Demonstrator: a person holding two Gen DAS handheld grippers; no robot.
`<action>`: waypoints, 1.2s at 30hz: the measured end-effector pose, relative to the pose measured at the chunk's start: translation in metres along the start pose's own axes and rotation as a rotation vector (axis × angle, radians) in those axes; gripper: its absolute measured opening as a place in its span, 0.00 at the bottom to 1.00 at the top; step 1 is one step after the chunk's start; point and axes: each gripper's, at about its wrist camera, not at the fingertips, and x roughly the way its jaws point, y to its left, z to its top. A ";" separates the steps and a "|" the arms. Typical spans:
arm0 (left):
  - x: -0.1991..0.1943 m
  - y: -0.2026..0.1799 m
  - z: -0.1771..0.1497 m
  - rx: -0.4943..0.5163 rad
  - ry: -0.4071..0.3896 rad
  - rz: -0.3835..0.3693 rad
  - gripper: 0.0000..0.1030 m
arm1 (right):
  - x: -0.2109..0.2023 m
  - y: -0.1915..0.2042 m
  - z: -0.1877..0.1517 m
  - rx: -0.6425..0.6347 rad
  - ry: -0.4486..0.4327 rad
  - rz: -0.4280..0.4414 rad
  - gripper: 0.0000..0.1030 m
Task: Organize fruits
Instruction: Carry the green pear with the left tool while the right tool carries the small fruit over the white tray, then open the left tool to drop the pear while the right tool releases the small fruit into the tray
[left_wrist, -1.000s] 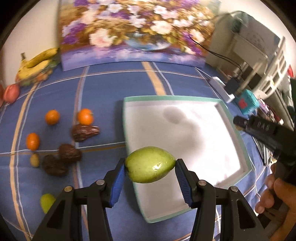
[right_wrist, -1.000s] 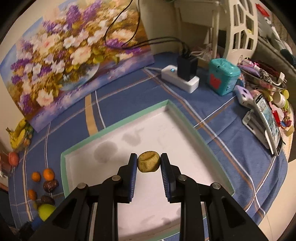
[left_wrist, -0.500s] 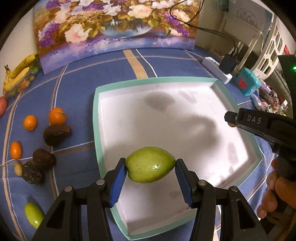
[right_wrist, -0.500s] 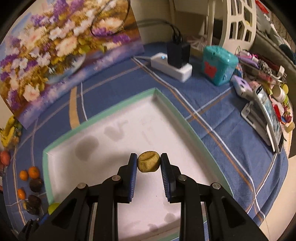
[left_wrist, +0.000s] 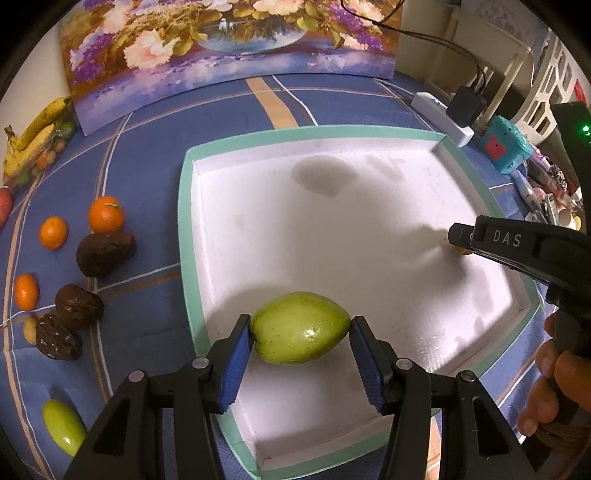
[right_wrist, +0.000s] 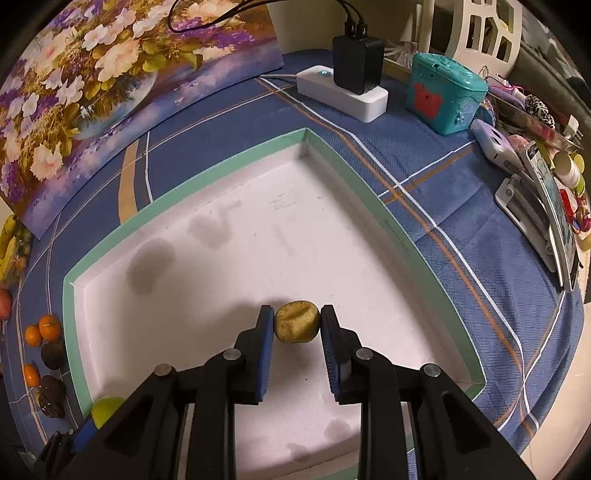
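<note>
Left gripper: jaws clamped on green fruit, held over the white tray at its 7 o'clock corner. Right gripper: jaws closed on small tan fruit, over the tray's 5 o'clock area.

Green fruit, white tray mint-rimmed, blue plaid cloth, floral painting
</note>
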 end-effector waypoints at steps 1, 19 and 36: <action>0.000 0.000 0.000 0.002 -0.002 0.000 0.55 | 0.001 0.000 0.000 0.000 0.004 -0.001 0.26; -0.009 -0.001 0.003 0.011 -0.018 -0.009 0.57 | -0.002 0.006 0.004 -0.025 -0.011 -0.024 0.42; -0.044 0.041 0.015 -0.166 -0.102 0.051 0.82 | -0.034 -0.005 0.011 0.010 -0.116 -0.041 0.85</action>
